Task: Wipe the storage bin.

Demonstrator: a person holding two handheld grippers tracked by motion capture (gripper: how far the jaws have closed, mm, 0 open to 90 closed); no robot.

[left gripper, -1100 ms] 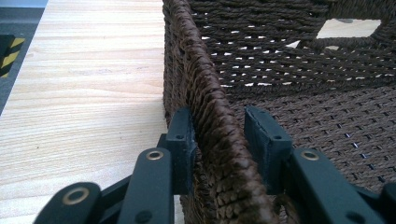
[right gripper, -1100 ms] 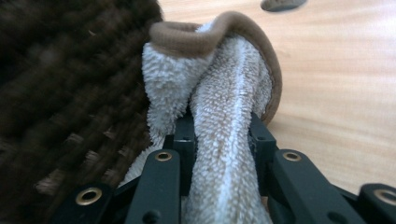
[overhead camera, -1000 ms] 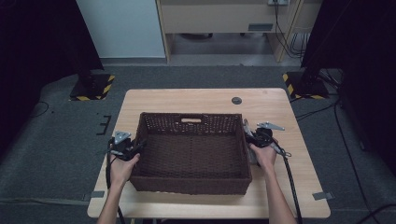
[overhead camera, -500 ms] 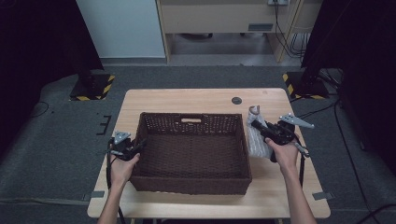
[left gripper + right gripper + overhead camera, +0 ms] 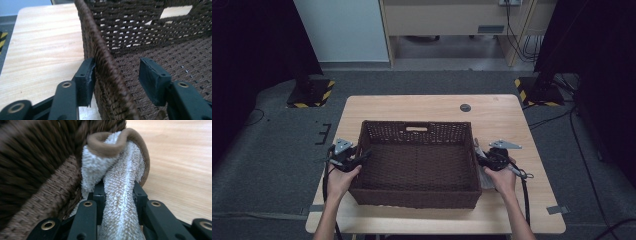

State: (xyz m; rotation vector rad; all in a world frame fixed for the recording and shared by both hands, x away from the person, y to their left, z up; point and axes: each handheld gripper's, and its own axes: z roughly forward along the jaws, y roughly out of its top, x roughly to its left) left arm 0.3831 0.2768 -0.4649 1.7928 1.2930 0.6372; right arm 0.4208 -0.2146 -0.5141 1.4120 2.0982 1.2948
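Gripping a folded towel [image 5: 120,195] just outside the basket's [image 5: 419,197] right wall, our right gripper [image 5: 490,161] is clamped tight. Our left gripper [image 5: 117,75] has just been opening, jaws straddling the left rim unpinched. If the towel snags, we could drag the unheld basket.

In the right gripper view the basket [image 5: 37,165] is blurred at close range, its weave smeared toward the upper left. The towel [image 5: 120,195] is cut off by the bottom edge, so its full extent cannot be told. In the high view the towel [image 5: 486,172] is largely hidden behind the basket wall [image 5: 475,165] and the right gripper [image 5: 484,159]. In the left gripper view the basket's near corner [image 5: 120,110] is cut off below.
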